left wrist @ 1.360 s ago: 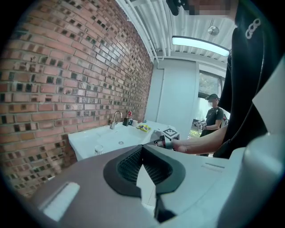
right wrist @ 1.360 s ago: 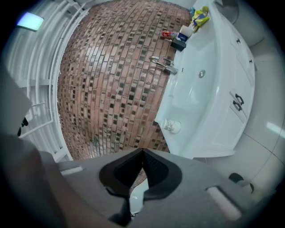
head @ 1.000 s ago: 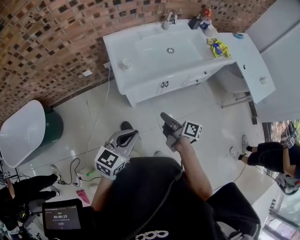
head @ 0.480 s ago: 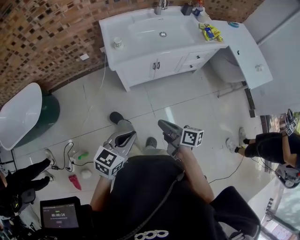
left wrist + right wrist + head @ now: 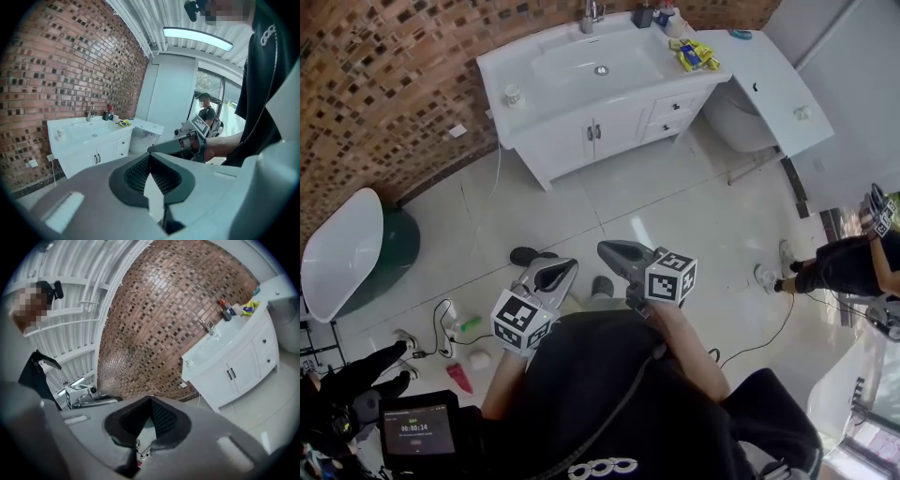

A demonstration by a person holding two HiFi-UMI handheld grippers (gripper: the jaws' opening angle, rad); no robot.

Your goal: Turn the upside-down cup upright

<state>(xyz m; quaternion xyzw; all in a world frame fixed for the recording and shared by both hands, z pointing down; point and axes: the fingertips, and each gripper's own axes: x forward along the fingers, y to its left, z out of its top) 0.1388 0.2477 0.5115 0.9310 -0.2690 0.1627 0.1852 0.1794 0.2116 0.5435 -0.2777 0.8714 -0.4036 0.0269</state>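
Note:
A small white cup [image 5: 514,95] stands on the left end of the white vanity top [image 5: 553,80], far across the floor from me; from here I cannot tell which way up it is. It also shows as a tiny cup [image 5: 59,134] in the left gripper view and as a cup [image 5: 189,363] in the right gripper view. My left gripper [image 5: 567,266] is held in front of my body, shut and empty. Beside it, my right gripper [image 5: 603,249] is shut too, with nothing in it. Both point toward the vanity.
The vanity has a sink and faucet [image 5: 592,11], bottles [image 5: 652,14] and a yellow pack [image 5: 694,54]. A toilet [image 5: 736,117] stands under the side shelf. A green bin with a white lid [image 5: 347,253] and cables [image 5: 441,319] lie left. Another person [image 5: 853,262] sits right.
The vanity has slid up and left in the head view. My right gripper has rolled so its marker cube faces up. Both grippers stay shut.

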